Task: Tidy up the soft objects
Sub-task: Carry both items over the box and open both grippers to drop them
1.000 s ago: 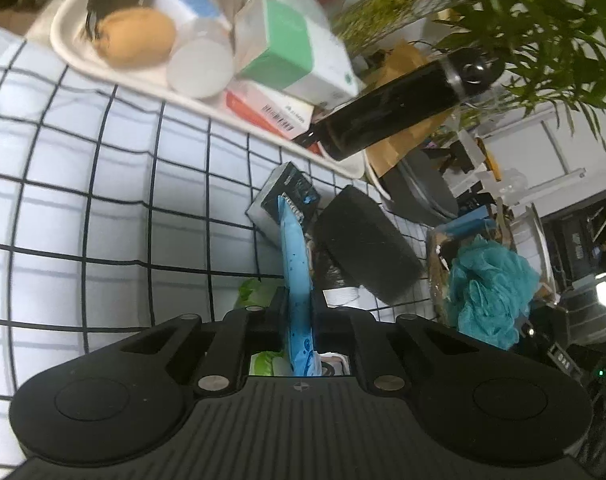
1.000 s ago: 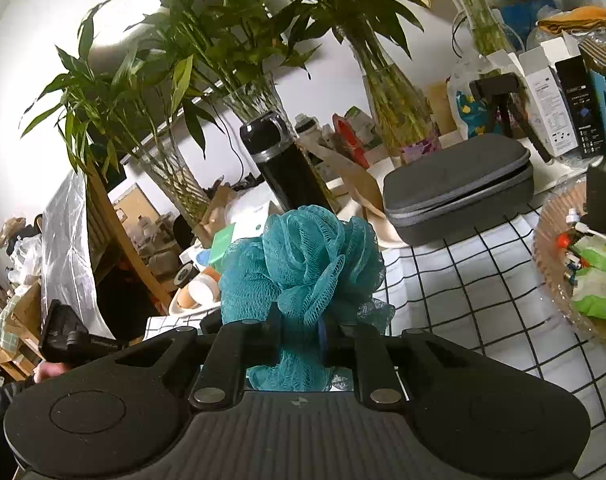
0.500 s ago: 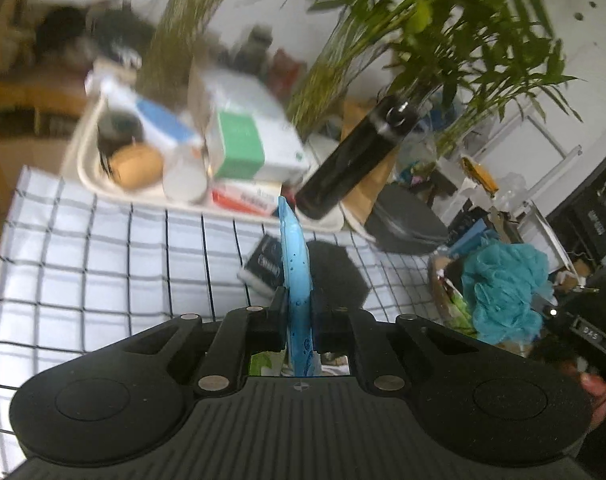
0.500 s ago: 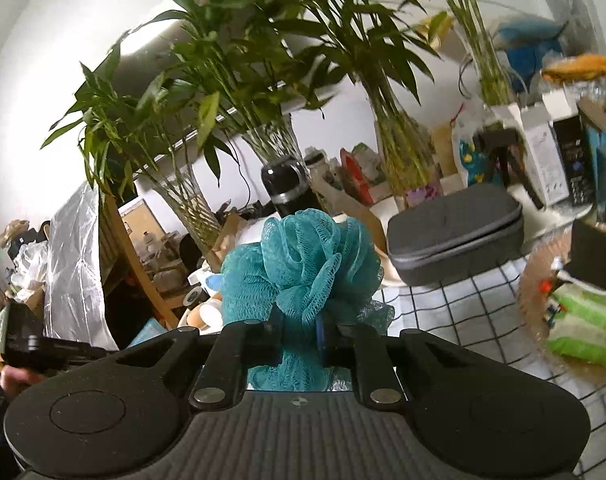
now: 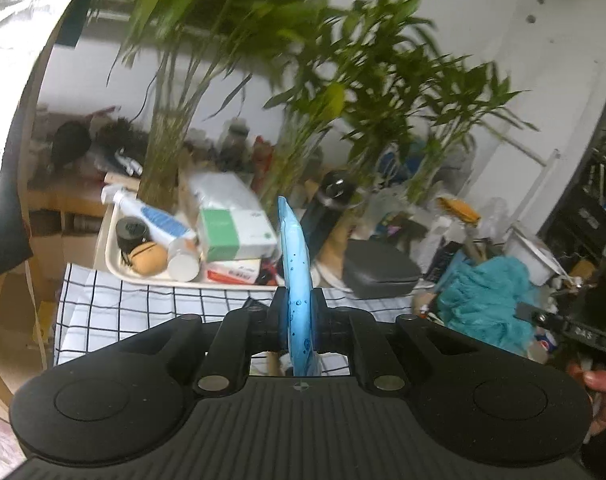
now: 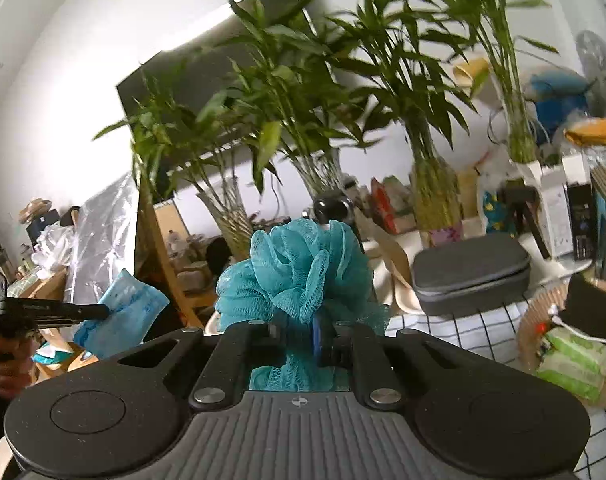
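Note:
My left gripper [image 5: 297, 316] is shut on a thin blue soft pack [image 5: 293, 256], held edge-on and high above the checked tablecloth [image 5: 115, 304]. The pack also shows in the right wrist view [image 6: 121, 312] at the left, flat-on, pinched by the left gripper [image 6: 103, 311]. My right gripper [image 6: 301, 338] is shut on a teal mesh bath pouf [image 6: 303, 268], held up in the air. The pouf also shows in the left wrist view [image 5: 483, 300] at the right.
A cream tray [image 5: 115, 268] of bottles and boxes stands at the table's far edge. A grey zip case [image 6: 471, 272], a black flask [image 5: 327, 208] and bamboo vases [image 6: 435, 196] stand behind. A woven basket [image 6: 531, 328] with green packs sits at the right.
Both grippers have risen and tilted upward with their loads. The table has dropped low in both views, and the plants and wall now fill them.

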The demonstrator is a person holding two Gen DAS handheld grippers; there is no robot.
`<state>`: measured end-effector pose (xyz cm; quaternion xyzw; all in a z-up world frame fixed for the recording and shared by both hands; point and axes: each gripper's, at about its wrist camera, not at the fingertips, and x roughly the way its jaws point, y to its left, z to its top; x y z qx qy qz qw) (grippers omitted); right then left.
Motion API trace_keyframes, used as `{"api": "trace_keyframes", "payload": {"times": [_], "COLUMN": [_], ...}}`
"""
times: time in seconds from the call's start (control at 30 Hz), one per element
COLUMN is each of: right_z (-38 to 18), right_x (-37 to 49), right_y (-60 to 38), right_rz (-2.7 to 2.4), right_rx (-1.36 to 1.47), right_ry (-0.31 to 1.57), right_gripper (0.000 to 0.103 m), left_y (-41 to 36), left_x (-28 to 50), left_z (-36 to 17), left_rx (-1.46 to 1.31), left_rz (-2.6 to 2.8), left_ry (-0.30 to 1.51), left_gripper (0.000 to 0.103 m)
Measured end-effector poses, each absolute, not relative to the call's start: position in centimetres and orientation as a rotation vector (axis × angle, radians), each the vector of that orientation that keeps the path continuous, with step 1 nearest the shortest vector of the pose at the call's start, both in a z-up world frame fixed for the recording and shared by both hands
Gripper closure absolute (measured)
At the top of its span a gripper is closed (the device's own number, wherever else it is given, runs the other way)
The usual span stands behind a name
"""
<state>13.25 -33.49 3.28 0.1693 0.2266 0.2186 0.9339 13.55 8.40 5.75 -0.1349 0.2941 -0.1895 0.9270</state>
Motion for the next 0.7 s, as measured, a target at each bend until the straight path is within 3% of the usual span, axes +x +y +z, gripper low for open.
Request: {"api": "trace_keyframes", "payload": {"times": [0.27,0.7], "right_z": [6.4,5.7], "right_x": [9.4,5.4], "right_y": [-32.7,-29.9], "right_rz": [0.505,0.601], "right_rx": [0.321,0.308], "right_ry": [0.475,0.568], "right_gripper": [0.09,0.09], "left_y": [6.8,4.9], "left_x": [8.3,4.4], "left_z": [7.9,4.3], "left_rx": [-0.252,-0.213], "left_rz": [-0.365,-0.298], "left_ry": [0.615,0.693], "left_gripper": [0.092,0.092]}}
